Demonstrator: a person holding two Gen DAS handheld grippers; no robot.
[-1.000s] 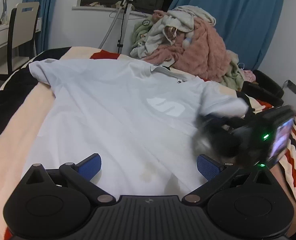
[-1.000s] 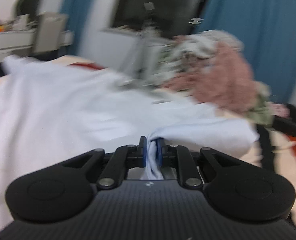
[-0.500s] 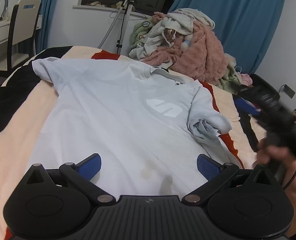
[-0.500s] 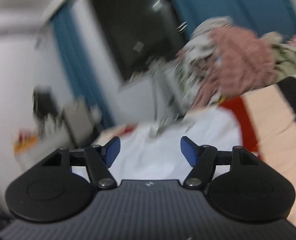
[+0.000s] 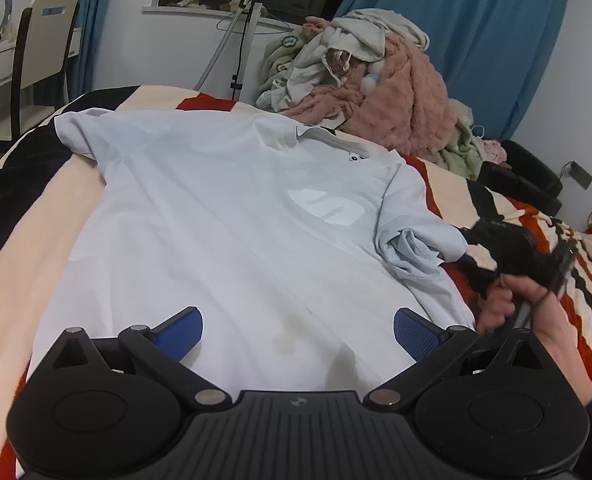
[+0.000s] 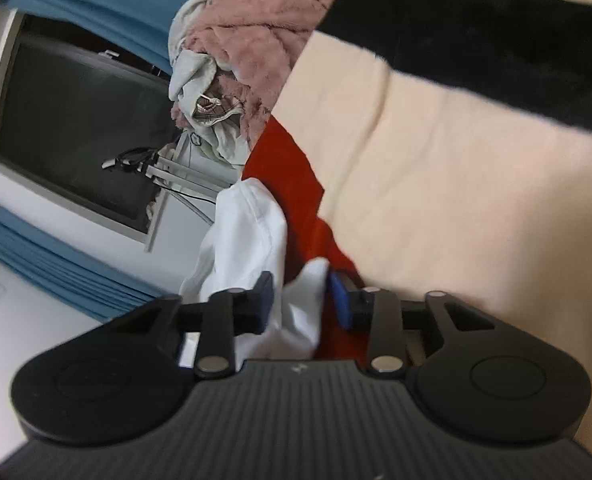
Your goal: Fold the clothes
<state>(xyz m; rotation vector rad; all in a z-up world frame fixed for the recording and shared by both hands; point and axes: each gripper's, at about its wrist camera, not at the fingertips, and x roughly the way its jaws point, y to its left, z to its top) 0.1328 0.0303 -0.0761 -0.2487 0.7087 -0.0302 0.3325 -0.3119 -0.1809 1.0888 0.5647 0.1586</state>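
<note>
With the left gripper (image 5: 298, 330) spread idle, the half-parted right gripper (image 6: 301, 300) should clamp the pale-blue cotton T-shirt's (image 5: 224, 216) bunched right sleeve (image 6: 300, 304) squarely before pulling it flat.

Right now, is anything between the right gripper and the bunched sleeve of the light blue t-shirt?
Nothing visible. The right gripper is open, and a fold of the light blue t-shirt's crumpled sleeve already lies between its blue pads; only the striped blanket lies beyond it.

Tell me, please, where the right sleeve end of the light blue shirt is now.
In the left wrist view the crumpled sleeve end lies at the shirt's right edge on the striped blanket; the right gripper, open, has it between its fingers.
</note>
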